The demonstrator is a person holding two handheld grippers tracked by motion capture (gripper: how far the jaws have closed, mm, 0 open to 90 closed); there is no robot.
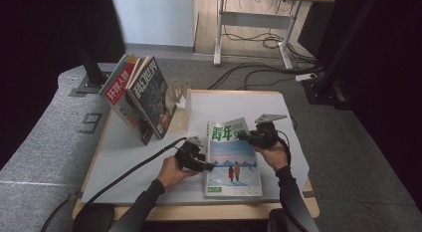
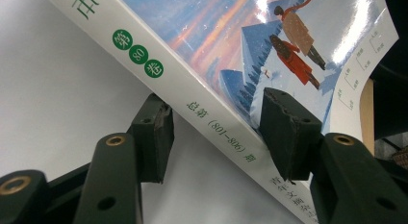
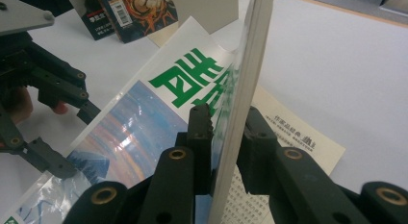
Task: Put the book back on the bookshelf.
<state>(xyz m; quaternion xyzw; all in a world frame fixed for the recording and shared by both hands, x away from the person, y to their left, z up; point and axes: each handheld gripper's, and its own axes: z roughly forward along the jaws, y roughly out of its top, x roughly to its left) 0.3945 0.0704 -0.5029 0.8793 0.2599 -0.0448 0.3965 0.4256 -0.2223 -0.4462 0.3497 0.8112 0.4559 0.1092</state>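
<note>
The white rectangular tabletop [image 1: 149, 157] is lying bare to the left of the glossy blue-and-white magazine [image 1: 233, 160], which is lying near the front edge; two colourful magazines [image 1: 142, 95] are leaning in a clear stand at the back left, well apart; the left gripper [image 1: 206, 166] is straddling the magazine's spine, jaws partly spread, grip unclear; the right gripper [image 1: 242, 136] is pinching the lifted cover's edge.
</note>
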